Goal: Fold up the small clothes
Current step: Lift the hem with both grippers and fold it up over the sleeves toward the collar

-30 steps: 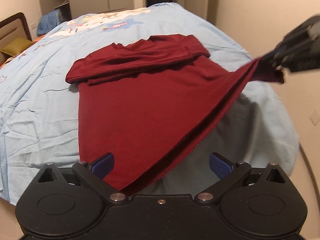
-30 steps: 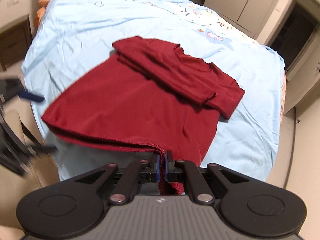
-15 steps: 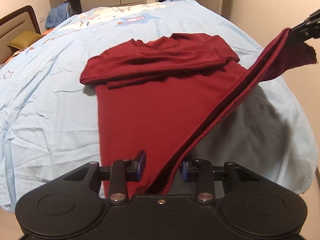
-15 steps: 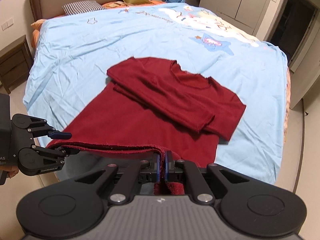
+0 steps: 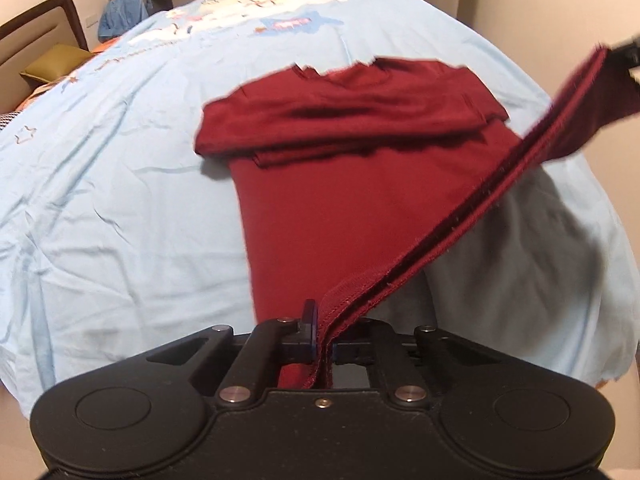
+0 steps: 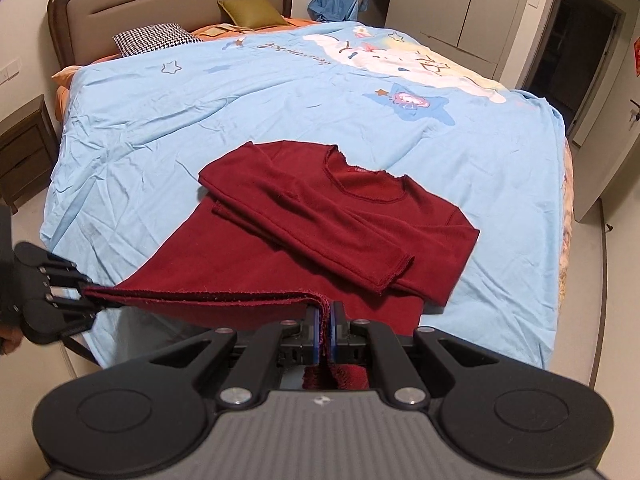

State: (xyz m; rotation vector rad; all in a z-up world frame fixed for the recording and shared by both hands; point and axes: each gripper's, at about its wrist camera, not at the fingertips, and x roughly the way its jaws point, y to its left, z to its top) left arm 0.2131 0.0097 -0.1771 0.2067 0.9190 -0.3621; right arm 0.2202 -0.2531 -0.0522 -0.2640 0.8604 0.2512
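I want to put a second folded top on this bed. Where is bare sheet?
The light blue bedsheet is bare between the dark red long-sleeved shirt and the houndstooth pillow, and right of the shirt toward the bed's edge. The near edge is crowded: left gripper and right gripper hold the hem up there.

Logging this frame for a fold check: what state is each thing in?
Red shirt: sleeves folded across chest, hem lifted off bed.
Left tongs: shut on hem corner.
Right tongs: shut on other hem corner.
Blue bedspread: spread, wrinkled.
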